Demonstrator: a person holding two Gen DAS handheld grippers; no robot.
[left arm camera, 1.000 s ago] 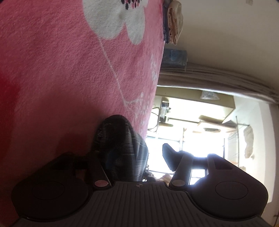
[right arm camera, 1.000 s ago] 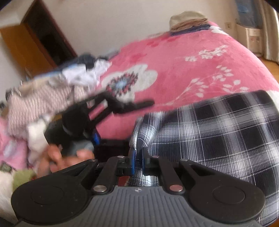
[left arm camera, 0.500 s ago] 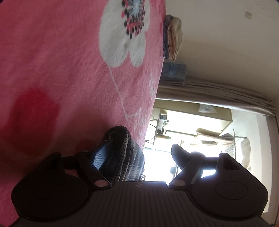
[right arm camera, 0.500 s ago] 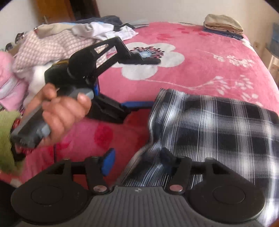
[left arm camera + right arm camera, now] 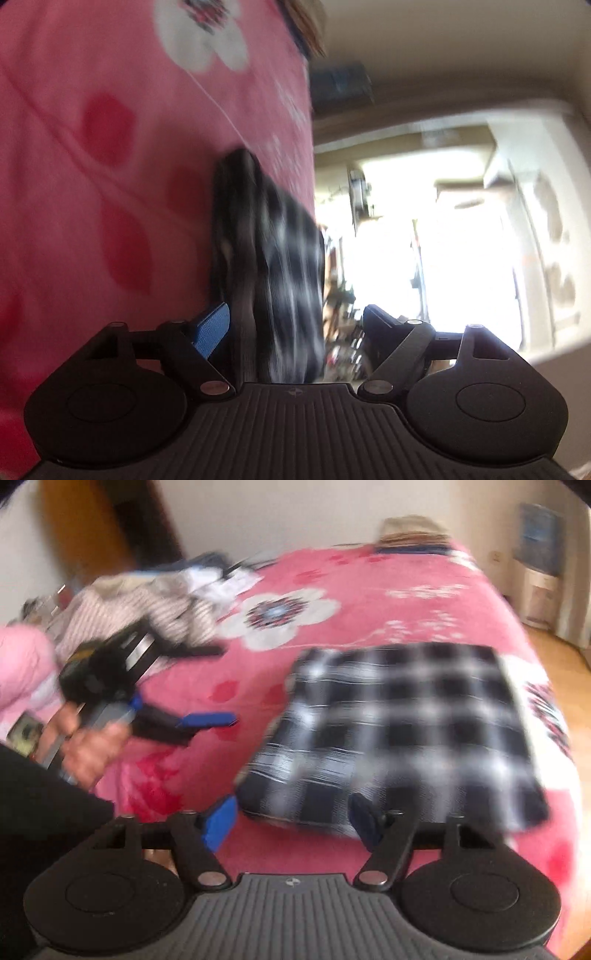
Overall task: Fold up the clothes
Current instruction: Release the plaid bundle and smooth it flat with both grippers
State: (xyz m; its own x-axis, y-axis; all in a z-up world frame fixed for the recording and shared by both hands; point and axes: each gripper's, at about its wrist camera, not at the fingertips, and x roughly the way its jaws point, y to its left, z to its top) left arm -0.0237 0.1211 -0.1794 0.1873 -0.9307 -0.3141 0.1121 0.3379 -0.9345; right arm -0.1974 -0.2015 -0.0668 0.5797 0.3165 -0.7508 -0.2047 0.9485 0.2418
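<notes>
Pink floral bedspread [image 5: 369,576], plaid garment [image 5: 406,716]

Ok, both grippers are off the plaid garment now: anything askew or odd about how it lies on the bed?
The folded plaid garment lies flat on the pink floral blanket, edges fairly square. Only its near-left corner looks thick and slightly bunched. Motion blur hides finer detail. The unfolded clothes pile is separate.

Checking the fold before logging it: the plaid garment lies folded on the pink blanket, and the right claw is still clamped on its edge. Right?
Not quite. The plaid garment does lie folded on the pink blanket, but the right claw is open and clear of its edge, as the right wrist view shows.
</notes>
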